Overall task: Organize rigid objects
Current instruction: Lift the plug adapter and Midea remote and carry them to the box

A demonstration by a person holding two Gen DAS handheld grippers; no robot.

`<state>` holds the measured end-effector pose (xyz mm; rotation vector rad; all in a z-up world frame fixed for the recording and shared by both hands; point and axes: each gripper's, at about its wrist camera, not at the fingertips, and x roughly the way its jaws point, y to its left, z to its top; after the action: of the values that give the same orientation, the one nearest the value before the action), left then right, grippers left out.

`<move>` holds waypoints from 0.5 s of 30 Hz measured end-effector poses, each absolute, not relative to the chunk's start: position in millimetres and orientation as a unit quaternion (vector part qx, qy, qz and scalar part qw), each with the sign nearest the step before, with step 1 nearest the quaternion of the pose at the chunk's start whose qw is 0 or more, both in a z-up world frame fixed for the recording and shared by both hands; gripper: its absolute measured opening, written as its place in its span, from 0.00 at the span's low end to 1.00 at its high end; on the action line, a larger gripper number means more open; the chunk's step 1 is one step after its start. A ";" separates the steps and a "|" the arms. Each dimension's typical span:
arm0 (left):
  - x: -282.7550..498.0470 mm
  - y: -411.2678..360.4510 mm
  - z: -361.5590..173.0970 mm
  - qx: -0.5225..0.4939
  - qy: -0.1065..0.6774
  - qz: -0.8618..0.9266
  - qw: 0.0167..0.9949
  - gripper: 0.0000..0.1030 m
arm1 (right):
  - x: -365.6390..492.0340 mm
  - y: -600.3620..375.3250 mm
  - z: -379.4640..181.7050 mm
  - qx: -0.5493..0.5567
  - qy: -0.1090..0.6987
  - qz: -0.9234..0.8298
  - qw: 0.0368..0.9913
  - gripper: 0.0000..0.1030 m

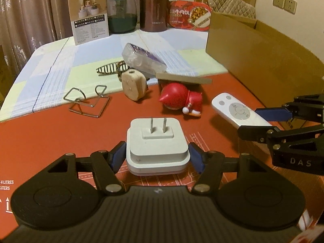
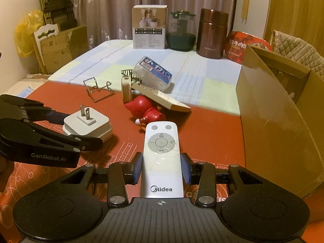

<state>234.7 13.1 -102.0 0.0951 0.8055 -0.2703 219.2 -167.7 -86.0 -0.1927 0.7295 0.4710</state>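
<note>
"Midea" with its round logo is showing on the lower end of the white remote (image 2: 162, 162), and small plus and minus signs are sitting on its round pad. "GenRobot.AI" is reading on the side of the left hand-held gripper (image 2: 51, 158); "DAS" is reading on the body of the right hand-held gripper (image 1: 299, 162). "4 LITRES" and "LITERS" plus up-arrows are printing on the red mat (image 1: 40, 133) at its left edge. The Chinese print on the red food pack (image 1: 190, 16) is staying too blurred to make out.

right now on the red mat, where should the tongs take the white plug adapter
Grip the white plug adapter across its two flat side walls, low on the wider base, coming from the near side as the left tongs do. Its prongs point up, blocking a top grip.
</note>
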 end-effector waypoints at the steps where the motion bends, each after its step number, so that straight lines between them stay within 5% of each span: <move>1: 234.4 12.9 -98.9 0.046 0.388 -0.131 0.911 0.60 | 219.3 -168.2 -83.7 -0.092 0.351 0.228 0.904 0.36; 15: 224.3 -15.1 -34.0 0.044 0.341 -0.137 0.929 0.60 | 210.6 -196.7 -13.3 -0.068 0.293 0.212 0.930 0.36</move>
<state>224.3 -15.1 -34.0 0.0905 0.6997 -0.2811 210.6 -196.7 -13.3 -0.1396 0.6002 0.4341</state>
